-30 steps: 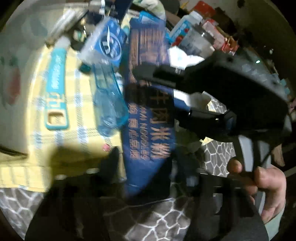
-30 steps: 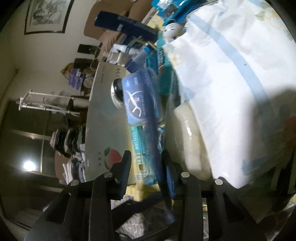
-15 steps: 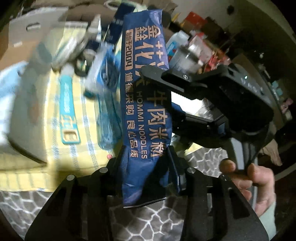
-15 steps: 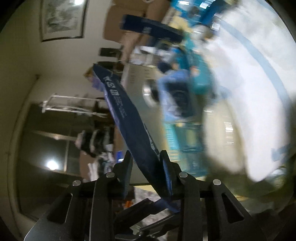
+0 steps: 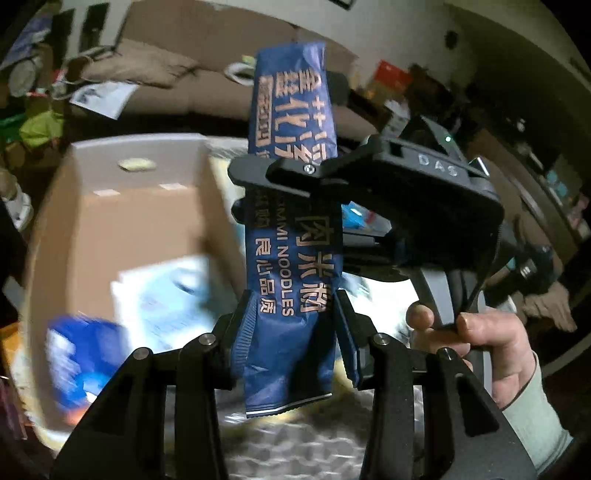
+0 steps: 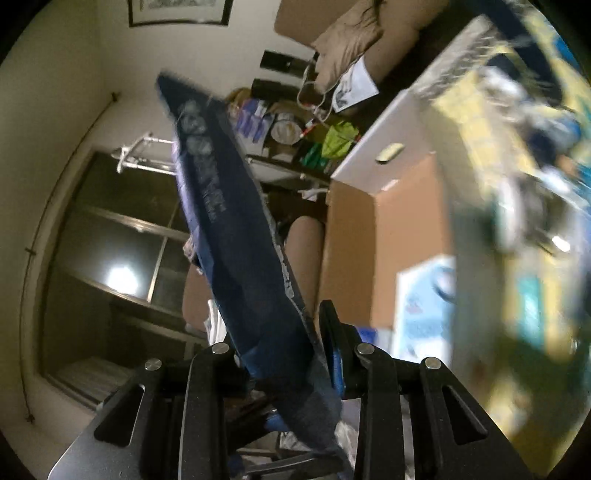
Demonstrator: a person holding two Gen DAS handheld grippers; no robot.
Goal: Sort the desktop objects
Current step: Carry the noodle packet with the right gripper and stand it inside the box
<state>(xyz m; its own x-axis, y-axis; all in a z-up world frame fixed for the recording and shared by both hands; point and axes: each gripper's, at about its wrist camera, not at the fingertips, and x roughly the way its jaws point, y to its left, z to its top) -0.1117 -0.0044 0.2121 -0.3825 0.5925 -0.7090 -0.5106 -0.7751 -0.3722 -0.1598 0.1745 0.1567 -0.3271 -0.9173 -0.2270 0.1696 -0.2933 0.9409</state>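
Long dark-blue noodle packet (image 5: 293, 229) with copper lettering, held upright in the air; lower end crumpled.

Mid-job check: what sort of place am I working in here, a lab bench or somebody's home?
Most likely a cluttered living room in a home. A brown sofa with cushions runs along the wall, a framed picture hangs above, and a cardboard box sits open beside the work area.

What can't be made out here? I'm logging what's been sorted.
- Cardboard box contents, left wrist view: motion-blurred blue and white packs.
- Tabletop clutter, right wrist view: blurred.
- Noodle packet print, left wrist view: middle covered by the right gripper.
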